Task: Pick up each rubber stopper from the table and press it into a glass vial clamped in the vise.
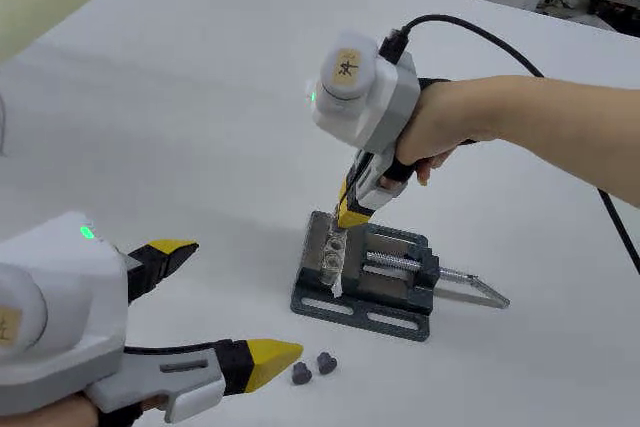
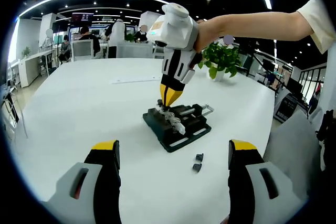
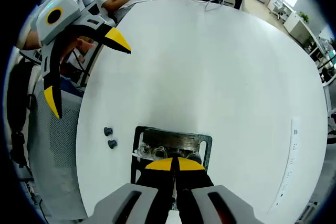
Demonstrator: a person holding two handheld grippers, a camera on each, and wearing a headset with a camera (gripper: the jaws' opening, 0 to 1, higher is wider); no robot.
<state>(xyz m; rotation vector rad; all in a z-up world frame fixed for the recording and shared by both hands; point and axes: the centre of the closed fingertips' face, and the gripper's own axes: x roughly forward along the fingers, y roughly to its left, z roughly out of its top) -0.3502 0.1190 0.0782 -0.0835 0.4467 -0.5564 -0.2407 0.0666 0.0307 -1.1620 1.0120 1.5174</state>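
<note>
Right tool (image 1: 345,219): jaws together, tip down at the glass vials (image 1: 332,257) in the vise (image 1: 400,267); any stopper between them is hidden. Advice: press straight down, gently.
Left tool (image 1: 243,299): jaws wide, near two loose rubber stoppers (image 1: 301,374).
Desk (image 1: 200,97): white, smooth.
Room: open office, potted plant (image 2: 220,56).

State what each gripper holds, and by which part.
Left gripper, jaws wide apart, holds nothing. Right gripper is shut over the clear glass vials; anything between its jaws is hidden.
</note>
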